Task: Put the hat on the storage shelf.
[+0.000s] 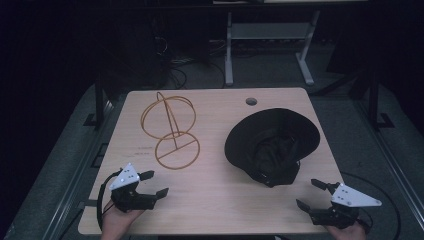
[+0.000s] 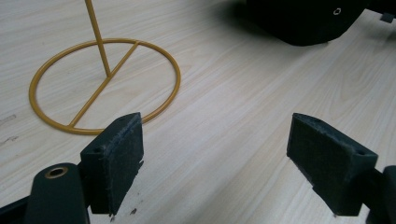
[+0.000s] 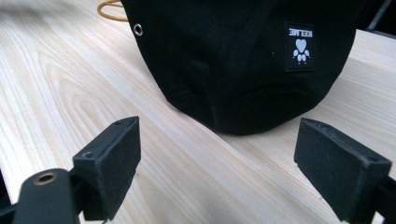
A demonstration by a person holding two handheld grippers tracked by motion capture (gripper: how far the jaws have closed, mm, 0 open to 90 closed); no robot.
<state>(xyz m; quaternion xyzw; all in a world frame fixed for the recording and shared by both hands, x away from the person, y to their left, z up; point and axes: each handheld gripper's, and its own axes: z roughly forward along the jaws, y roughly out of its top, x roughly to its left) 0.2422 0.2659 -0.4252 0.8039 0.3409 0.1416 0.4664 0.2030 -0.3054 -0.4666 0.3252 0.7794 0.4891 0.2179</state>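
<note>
A black bucket hat (image 1: 272, 145) lies crown-up and rumpled on the right half of the wooden table (image 1: 210, 200); a paw-print label shows on the hat (image 3: 243, 60) in the right gripper view. A gold wire hat stand (image 1: 170, 132) with a ring base (image 2: 102, 84) stands on the left half. My left gripper (image 1: 154, 184) rests near the front left edge, open and empty, short of the ring base. Near the front right corner my right gripper (image 1: 311, 194) is open and empty, a little way in front of the hat.
A round cable hole (image 1: 251, 101) sits in the table's far edge. Dark floor, cables and a white desk frame (image 1: 270, 45) lie beyond the table. Bare wood stretches between the two grippers.
</note>
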